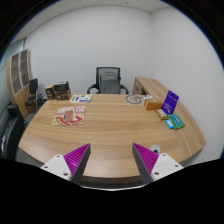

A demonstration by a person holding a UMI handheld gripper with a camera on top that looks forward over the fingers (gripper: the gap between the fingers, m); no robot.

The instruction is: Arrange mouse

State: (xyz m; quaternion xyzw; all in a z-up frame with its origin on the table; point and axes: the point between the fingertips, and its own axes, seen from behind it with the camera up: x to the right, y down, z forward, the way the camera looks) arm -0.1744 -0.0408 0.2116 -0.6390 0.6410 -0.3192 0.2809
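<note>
**Gripper above a wooden office table, fingers apart**

Gripper point(111, 160) hangs over the near edge of a curved wooden table point(110, 125); its two fingers stand spread with bare table between them, and the magenta pads point(76, 156) press on nothing. Beyond the fingers, towards the left, lies a red-and-white item point(69, 116). To the right sit a purple box point(170, 101) and, just nearer, a teal object point(176, 122). A round grey object point(135, 99) rests at the far side, beside papers point(81, 98). A mouse cannot be told apart among these small things. Behind the table stands a black office chair point(108, 80); a wooden cabinet point(150, 89) lines the right wall.
</note>
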